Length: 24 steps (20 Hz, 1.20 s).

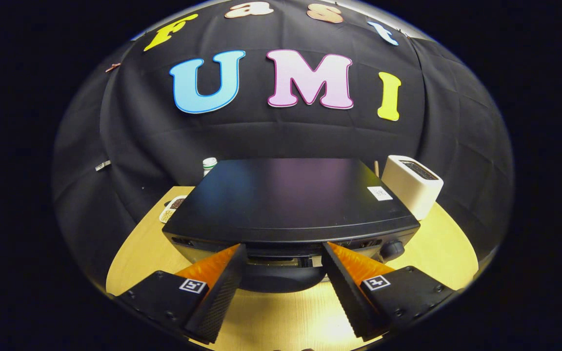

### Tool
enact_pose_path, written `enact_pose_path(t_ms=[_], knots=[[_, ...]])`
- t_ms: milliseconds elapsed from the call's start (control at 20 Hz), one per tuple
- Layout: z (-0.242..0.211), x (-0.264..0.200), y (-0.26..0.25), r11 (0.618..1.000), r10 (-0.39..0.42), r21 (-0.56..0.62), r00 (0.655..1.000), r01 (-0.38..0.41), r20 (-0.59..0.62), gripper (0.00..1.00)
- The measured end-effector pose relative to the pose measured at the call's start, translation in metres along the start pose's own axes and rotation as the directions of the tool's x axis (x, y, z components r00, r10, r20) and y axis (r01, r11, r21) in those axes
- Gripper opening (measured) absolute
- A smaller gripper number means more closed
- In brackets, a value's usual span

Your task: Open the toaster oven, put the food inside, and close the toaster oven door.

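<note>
Gripper (283, 256) fingers spread wide, holding nothing, tips just at the front edge of the toaster oven (291, 200), which sits on the wooden table (437, 248) straight ahead. Oven looks heavy and rigid with a slick top; best hold is probably the dark rounded handle (281, 280) between the fingers. Door face is mostly hidden under the top, food can't be made out, and the small tray (172, 207) behind is cut off.

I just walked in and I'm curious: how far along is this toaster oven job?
Nothing looks done yet. The open claw has its fingers either side of the door handle at the front of the glossy black toaster oven; whether the door has started opening is unclear. Opening it, loading food and closing remain.
</note>
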State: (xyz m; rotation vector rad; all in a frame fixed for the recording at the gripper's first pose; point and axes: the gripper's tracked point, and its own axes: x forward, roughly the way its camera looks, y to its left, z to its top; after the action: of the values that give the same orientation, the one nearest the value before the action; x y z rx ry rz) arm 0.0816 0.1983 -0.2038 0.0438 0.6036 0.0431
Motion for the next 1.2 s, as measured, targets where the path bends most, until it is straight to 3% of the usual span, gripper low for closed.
enact_pose_path(t_ms=[650,800,950,1200], knots=[[-0.080,-0.055,-0.001,0.999,-0.006,-0.049,0.998,0.003,-0.064,0.99],[-0.121,-0.059,-0.003,0.998,-0.009,-0.067,0.991,0.000,-0.136,0.98],[-0.173,-0.057,-0.001,0.997,0.021,-0.065,0.959,-0.041,-0.284,0.99],[-0.164,-0.075,-0.009,0.988,0.079,-0.110,0.963,-0.110,-0.258,0.99]])
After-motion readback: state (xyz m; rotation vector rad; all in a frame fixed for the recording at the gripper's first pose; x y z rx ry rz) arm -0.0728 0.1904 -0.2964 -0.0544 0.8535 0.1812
